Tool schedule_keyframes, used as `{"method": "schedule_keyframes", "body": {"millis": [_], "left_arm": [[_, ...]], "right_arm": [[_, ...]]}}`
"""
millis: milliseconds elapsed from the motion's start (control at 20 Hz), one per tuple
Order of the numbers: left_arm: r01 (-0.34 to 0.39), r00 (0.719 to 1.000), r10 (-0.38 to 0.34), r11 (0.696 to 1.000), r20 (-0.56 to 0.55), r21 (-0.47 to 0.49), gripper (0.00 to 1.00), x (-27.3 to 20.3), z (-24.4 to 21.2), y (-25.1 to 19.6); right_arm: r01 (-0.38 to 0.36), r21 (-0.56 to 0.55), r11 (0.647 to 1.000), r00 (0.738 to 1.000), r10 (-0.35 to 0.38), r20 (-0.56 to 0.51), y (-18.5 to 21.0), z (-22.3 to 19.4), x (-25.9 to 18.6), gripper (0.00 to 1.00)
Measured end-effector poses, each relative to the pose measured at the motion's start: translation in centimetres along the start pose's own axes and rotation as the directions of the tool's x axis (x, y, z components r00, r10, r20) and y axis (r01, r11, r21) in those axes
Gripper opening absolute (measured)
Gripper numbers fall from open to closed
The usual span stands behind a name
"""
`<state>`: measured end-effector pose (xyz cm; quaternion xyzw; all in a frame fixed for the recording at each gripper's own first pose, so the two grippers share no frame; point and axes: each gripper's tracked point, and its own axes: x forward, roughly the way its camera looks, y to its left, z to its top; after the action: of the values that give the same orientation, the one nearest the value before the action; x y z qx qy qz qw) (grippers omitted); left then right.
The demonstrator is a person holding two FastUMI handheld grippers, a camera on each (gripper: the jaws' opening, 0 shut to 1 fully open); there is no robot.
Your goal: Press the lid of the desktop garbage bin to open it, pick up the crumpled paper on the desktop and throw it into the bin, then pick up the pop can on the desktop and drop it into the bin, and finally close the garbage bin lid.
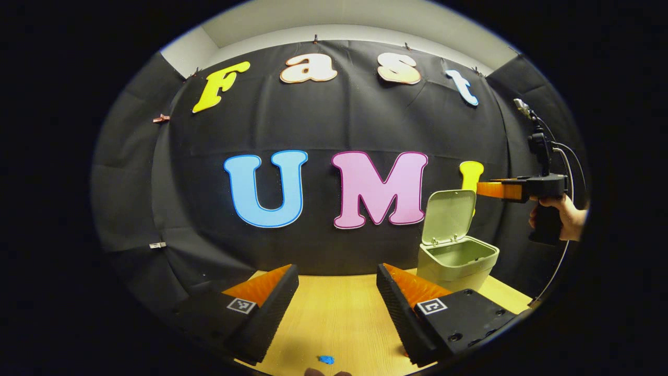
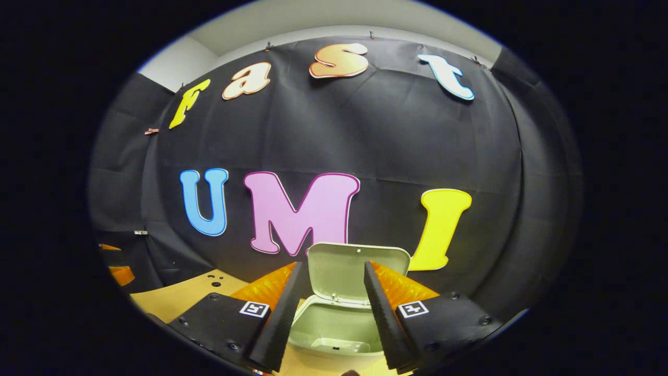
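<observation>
The pale green garbage bin [image 1: 455,258] stands on the wooden table [image 1: 334,313] at the right, its lid [image 1: 449,215] tipped up and open. My left gripper [image 1: 336,269] hovers open over bare table, left of the bin, with nothing between its fingers. A hand [image 1: 566,216] holds my right gripper [image 1: 496,189] level, just right of the raised lid and above the bin's mouth. In the right gripper view, my right gripper [image 2: 333,265] is open and empty, looking down into the bin [image 2: 334,326] with the upright lid [image 2: 355,271] behind it. What lies inside is unclear.
A small blue scrap [image 1: 326,359] lies on the table near the front edge. The black cloth wall stands close behind the bin. Cables hang from the right gripper's handle [image 1: 545,219]. The left gripper [image 2: 117,271] shows at the far left, with table [image 2: 177,297] between.
</observation>
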<state>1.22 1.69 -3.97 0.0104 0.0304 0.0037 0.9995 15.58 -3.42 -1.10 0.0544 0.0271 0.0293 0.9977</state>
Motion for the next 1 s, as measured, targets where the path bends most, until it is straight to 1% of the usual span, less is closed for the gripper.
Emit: {"method": "schedule_keyframes", "body": {"millis": [100,150,200,250,350,500,650,750,850,1000], "left_arm": [[0.0,1.0,0.0,1.0,0.001,0.007,0.96,0.0,0.0,0.1],[0.003,1.0,-0.003,1.0,0.004,0.011,0.99,0.0,-0.1,0.1],[0.006,1.0,-0.006,1.0,0.005,0.015,0.96,-0.1,-0.2,0.0],[0.009,1.0,-0.009,1.0,0.006,0.017,0.96,0.0,-0.6,0.0],[0.013,1.0,-0.013,1.0,0.003,0.015,0.96,-0.1,-2.1,0.2],[0.024,0.999,-0.022,0.999,-0.034,0.044,0.94,-0.3,-5.6,0.4],[0.059,0.993,-0.051,0.995,-0.111,0.078,0.94,-0.2,-10.8,0.2],[0.079,0.981,-0.058,0.991,-0.183,0.107,0.94,0.2,-15.1,0.5],[0.089,0.962,-0.057,0.99,-0.268,0.108,0.94,0.7,-19.5,0.8],[0.089,0.915,-0.039,0.99,-0.403,0.106,0.94,1.1,-26.5,1.7]], "right_arm": [[-0.011,0.0,1.0,1.0,0.011,0.007,0.8,-0.1,-0.9,0.8],[-0.016,-0.001,1.0,1.0,0.016,0.009,1.1,-0.2,-1.4,0.86],[-0.019,-0.002,1.0,1.0,0.019,0.01,1.5,-0.3,-2.0,0.89],[-0.025,-0.007,1.0,1.0,0.025,0.009,2.0,-0.5,-2.6,0.92],[-0.043,-0.013,0.999,0.999,0.043,-0.003,3.2,-1.5,-4.1,0.92],[-0.086,-0.004,0.996,0.996,0.086,-0.036,5.3,-3.5,-6.2,0.92],[-0.1,0.012,0.995,0.993,0.101,-0.067,6.3,-5.0,-7.8,0.92],[-0.103,0.019,0.994,0.989,0.104,-0.104,6.6,-6.4,-8.7,0.92],[-0.1,0.027,0.995,0.987,0.102,-0.123,6.6,-6.9,-9.5,0.92],[-0.089,-0.005,0.996,0.986,0.088,-0.142,6.2,-7.8,-10.4,0.92]]}}
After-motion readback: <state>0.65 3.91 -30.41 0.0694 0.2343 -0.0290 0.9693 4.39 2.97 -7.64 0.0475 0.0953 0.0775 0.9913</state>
